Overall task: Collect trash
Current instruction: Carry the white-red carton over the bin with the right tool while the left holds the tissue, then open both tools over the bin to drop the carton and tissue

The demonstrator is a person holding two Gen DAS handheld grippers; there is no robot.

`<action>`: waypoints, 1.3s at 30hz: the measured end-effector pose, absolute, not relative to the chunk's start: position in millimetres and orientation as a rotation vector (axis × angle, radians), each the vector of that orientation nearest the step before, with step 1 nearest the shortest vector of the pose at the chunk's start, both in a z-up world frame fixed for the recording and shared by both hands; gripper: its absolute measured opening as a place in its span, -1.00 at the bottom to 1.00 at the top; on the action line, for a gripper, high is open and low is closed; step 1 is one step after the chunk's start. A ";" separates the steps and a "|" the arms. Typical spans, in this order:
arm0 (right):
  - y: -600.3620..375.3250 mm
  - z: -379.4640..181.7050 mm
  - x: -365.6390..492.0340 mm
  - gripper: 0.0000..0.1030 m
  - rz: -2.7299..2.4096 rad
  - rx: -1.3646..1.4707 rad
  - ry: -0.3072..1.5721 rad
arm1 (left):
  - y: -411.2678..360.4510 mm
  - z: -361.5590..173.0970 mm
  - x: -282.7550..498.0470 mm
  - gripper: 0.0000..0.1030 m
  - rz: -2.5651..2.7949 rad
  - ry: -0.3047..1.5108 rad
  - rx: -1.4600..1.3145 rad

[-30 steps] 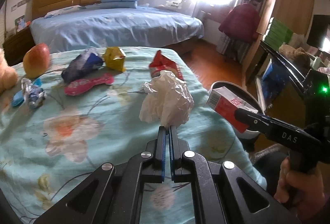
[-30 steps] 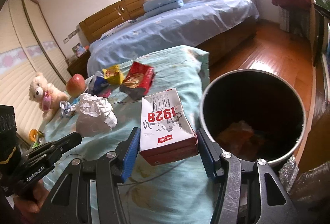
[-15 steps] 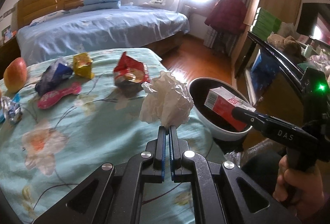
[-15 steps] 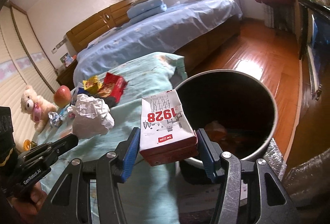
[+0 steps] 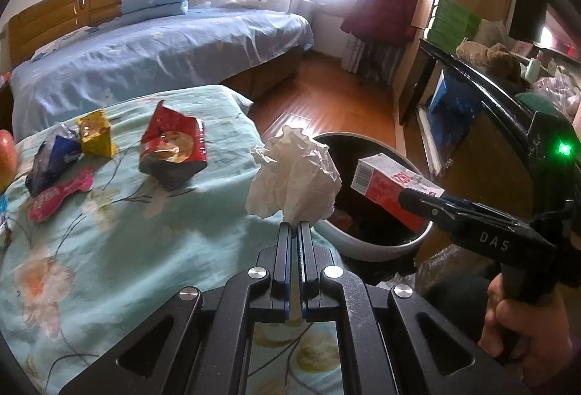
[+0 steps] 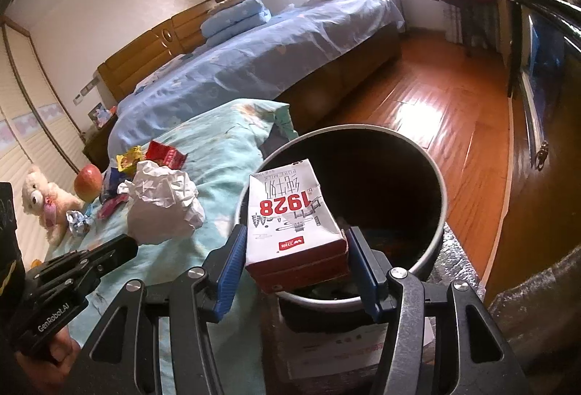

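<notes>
The left gripper (image 5: pixel 295 226), closed, pinches a light, crushable tissue (image 5: pixel 295 178) beside the bin (image 6: pixel 432 249), while the right gripper (image 6: pixel 295 262) clamps a stiff carton's (image 6: pixel 290 213) sides over it.
</notes>
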State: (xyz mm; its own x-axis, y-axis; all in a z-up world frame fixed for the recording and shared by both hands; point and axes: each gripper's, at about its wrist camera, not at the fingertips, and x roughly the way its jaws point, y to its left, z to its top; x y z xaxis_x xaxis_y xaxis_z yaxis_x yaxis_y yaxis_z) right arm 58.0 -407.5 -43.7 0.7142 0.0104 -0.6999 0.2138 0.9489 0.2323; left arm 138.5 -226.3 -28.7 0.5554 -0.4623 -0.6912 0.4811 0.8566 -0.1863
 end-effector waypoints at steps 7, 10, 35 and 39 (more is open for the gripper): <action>-417.8 -44.3 62.3 0.08 -0.133 0.310 0.774 | -246.5 -34.2 148.0 -0.97 -0.571 0.821 0.043; -421.4 -45.0 65.1 0.08 -0.141 0.306 0.779 | -255.4 -36.1 152.1 -0.97 -0.575 0.827 0.052; -455.7 -55.0 85.9 0.08 -0.185 0.323 0.836 | -298.0 -47.7 187.4 -0.96 -0.618 0.877 0.048; -458.0 -56.3 87.8 0.12 -0.190 0.340 0.841 | -296.8 -47.1 188.8 -0.65 -0.619 0.885 0.038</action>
